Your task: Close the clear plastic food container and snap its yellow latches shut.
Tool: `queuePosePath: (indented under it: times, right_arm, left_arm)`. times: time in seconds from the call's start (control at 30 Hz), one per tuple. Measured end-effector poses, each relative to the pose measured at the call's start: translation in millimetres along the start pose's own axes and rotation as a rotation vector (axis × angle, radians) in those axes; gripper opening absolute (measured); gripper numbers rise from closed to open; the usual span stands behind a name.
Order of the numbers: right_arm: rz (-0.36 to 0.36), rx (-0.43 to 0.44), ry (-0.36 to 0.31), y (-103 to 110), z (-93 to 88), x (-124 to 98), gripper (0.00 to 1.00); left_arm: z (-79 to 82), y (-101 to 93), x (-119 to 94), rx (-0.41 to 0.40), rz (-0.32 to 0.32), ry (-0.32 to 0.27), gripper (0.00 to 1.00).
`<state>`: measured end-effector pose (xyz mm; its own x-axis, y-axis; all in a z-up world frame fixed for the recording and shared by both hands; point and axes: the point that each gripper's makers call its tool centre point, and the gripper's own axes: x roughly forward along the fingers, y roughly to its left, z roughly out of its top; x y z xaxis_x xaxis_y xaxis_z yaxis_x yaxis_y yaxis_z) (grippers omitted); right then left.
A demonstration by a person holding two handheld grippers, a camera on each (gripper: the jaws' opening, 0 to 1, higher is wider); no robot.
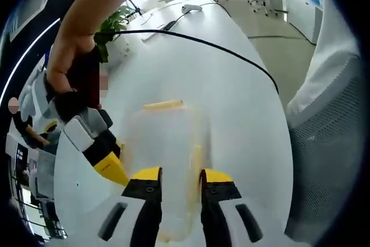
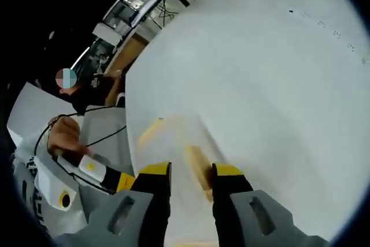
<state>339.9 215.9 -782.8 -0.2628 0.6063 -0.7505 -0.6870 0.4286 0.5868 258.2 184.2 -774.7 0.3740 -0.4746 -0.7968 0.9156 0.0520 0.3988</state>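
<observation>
White bench (image 1: 231, 96) underneath everything, and beyond it an office floor with desks and chairs under bright windows.

Left claw (image 1: 180, 173) first: in the left gripper view its yellow-tipped jaws rise from the bottom, parted by a narrow gap, and a yellow latch (image 1: 196, 160) of the clear plastic food container (image 1: 167, 143) runs right up between them. Whether the jaws are pinching that latch I cannot tell; the plastic is blurred there. The container sits on the bench straight ahead of the jaws, with a second yellow latch (image 1: 163, 105) along its far edge.

Out to the left, the right claw (image 1: 110, 166) comes in at the container's side, its yellow tip down at the container's edge, with a person's hand (image 1: 66, 67) wrapped around its handle. Further back, a black cable (image 1: 231, 53) sweeps across the bench, and a green plant (image 1: 113, 27) stands near the far edge.

Over to the right gripper view: the right claw (image 2: 191, 172) has its jaws a little apart, a yellow latch (image 2: 198, 166) lying between the tips, contact unclear. The container (image 2: 173, 143) is a pale blur here, another latch (image 2: 151, 131) at its left edge. The left claw (image 2: 110, 180) enters at lower left, a hand (image 2: 63, 134) on it.
</observation>
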Motion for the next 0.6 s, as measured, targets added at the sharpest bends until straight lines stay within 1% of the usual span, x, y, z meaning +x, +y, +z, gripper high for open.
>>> queuePosePath:
  times: [0.07,0.1,0.17,0.23,0.27,0.3,0.33,0.4,0.43,0.47,0.5,0.53,0.6]
  right_arm:
    - [-0.008,0.005,0.0,-0.8,0.0,-0.4,0.24]
    - [-0.015,0.027,-0.004,-1.6,0.0,-0.4,0.25]
    - [-0.03,0.021,-0.007,-2.7,0.1,-0.8,0.26]
    - [-0.059,0.117,0.0,-5.9,-3.3,-1.3,0.29]
    - [-0.076,0.137,0.003,-8.4,-3.5,-1.9,0.32]
    - [-0.098,0.141,0.001,-11.6,-3.8,-3.0,0.34]
    - [-0.098,0.121,-0.005,-10.7,-2.9,-3.2,0.36]
    - [-0.115,0.067,-0.028,-10.7,0.5,-4.7,0.36]
    - [-0.119,0.069,-0.03,-10.5,1.0,-5.2,0.36]
    - [-0.132,0.063,-0.035,-10.8,1.4,-6.8,0.35]
    - [-0.147,0.051,-0.04,-12.4,3.0,-7.7,0.36]
    - [-0.167,0.031,-0.047,-15.0,3.9,-9.5,0.36]
    - [-0.178,0.029,-0.054,-15.2,4.3,-11.6,0.34]
  left_arm:
    - [0.4,1.0,-0.5,-0.01,0.002,-0.017,0.19]
    - [0.3,1.4,-1.1,-0.022,0.0,-0.025,0.19]
    - [1.2,1.9,-1.3,-0.052,-0.002,-0.041,0.19]
    - [1.5,2.3,-1.7,-0.068,0.005,-0.061,0.19]
    - [1.5,2.1,-2.0,-0.071,0.005,-0.066,0.2]
    - [1.6,1.9,-2.4,-0.081,0.006,-0.077,0.2]
    - [1.8,1.9,-2.8,-0.085,0.004,-0.082,0.21]
    - [2.7,-3.9,-3.2,-0.075,-0.028,-0.089,0.28]
    - [2.7,-6.3,-2.9,-0.07,-0.04,-0.088,0.33]
    - [-0.9,-6.2,-1.0,-0.07,-0.029,-0.07,0.41]
    - [-8.6,-3.2,0.6,-0.065,-0.005,-0.033,0.47]
    - [-10.1,-2.5,3.0,-0.012,0.005,-0.037,0.49]
    - [-9.7,-5.1,1.1,-0.012,0.003,-0.05,0.49]
